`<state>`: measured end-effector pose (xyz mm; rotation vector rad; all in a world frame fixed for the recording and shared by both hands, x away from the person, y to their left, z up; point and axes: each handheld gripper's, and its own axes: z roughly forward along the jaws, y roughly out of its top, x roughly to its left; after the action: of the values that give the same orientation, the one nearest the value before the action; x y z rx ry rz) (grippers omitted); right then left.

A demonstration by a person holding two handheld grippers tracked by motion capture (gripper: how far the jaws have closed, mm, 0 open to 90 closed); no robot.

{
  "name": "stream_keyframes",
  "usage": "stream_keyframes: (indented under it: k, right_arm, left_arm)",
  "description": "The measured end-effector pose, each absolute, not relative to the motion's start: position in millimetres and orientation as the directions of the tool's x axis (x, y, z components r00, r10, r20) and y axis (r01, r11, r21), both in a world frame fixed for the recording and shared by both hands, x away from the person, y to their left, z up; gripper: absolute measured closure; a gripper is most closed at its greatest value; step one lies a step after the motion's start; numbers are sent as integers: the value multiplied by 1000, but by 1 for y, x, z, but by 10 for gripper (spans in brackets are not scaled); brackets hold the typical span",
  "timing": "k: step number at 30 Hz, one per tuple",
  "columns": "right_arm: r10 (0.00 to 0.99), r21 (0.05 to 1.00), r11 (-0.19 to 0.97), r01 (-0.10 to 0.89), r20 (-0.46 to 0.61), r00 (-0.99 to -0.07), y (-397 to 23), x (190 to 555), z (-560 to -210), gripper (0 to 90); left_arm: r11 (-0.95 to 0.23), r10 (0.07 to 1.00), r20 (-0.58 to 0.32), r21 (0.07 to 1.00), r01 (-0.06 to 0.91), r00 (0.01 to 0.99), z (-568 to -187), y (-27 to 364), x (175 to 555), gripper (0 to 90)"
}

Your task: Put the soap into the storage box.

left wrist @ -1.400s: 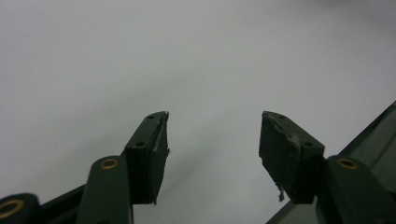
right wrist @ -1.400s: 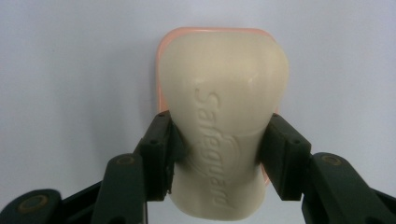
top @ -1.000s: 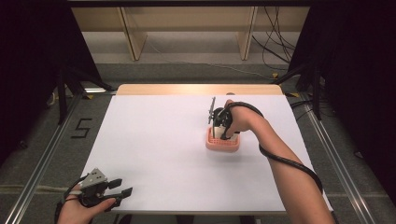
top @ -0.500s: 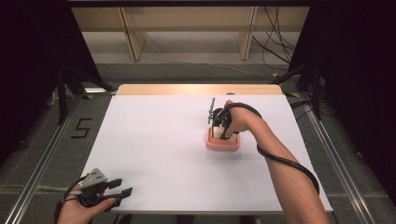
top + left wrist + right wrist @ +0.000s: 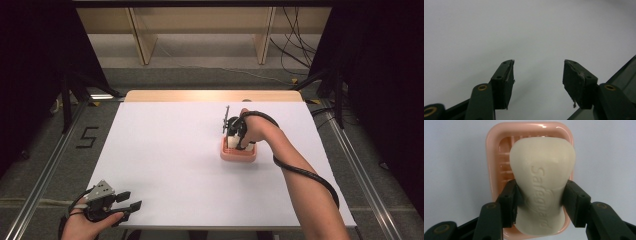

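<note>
Here we see our right gripper (image 5: pixel 540 202) pinching the cream, waisted soap bar (image 5: pixel 542 182) over the pink plastic soap dish (image 5: pixel 492 162) at frame centre, probably hard but slippery, best gripped at its narrow waist, while our left gripper (image 5: pixel 537 72) waits open.

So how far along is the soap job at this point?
Done: the right tongs are clamped on the soap bar. In hand: the bar sits over the pink soap dish; whether it rests in it is unclear. Left: letting go. The left tongs stand open, idle.
</note>
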<state>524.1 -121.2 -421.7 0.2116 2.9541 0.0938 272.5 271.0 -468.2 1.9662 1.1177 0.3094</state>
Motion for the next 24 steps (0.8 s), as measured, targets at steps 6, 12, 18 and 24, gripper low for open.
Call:
stream_keyframes:
  k: [6,12,18,24]
  right_arm:
    - [187,65,982,180,-147,-971,-120,521,-424,504]
    - [148,70,988,139,-155,-977,-120,524,-428,503]
    - [173,65,984,165,-148,-974,-117,521,-429,491]
    - [214,114,973,200,-127,-969,-118,519,-423,425]
  left_arm:
    - [-260,797,-179,760,596,577,-468,271,273,418]
    - [-255,799,-179,764,592,574,-469,271,273,417]
    - [-253,799,-181,765,593,574,-469,271,273,417]
    - [-254,800,-179,763,594,573,-468,271,272,417]
